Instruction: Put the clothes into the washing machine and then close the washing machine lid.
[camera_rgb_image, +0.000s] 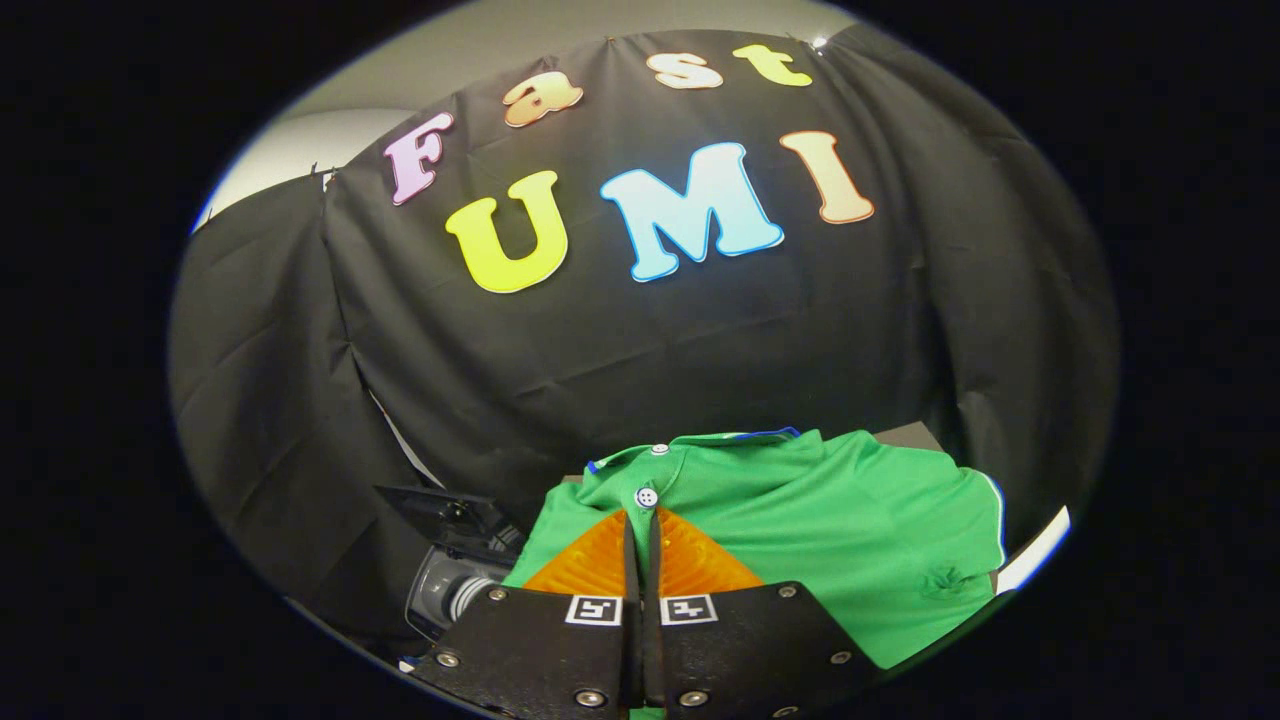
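A green polo shirt (830, 520) with white buttons and blue trim spreads out just ahead of my fingers and to their right, over a grey table top (915, 436). My gripper (642, 515) is shut, its fingertips pinching the cloth at the button placket just below a white button; green cloth also shows beneath the fingers. Lower left of the fingers sits the washing machine (450, 595), a small grey and white body. Its dark lid (440, 510) stands raised open.
The black cloth wall (620, 360) hangs close behind the table and wraps round the left side. A white edge (1035, 555) runs past the shirt's right sleeve.
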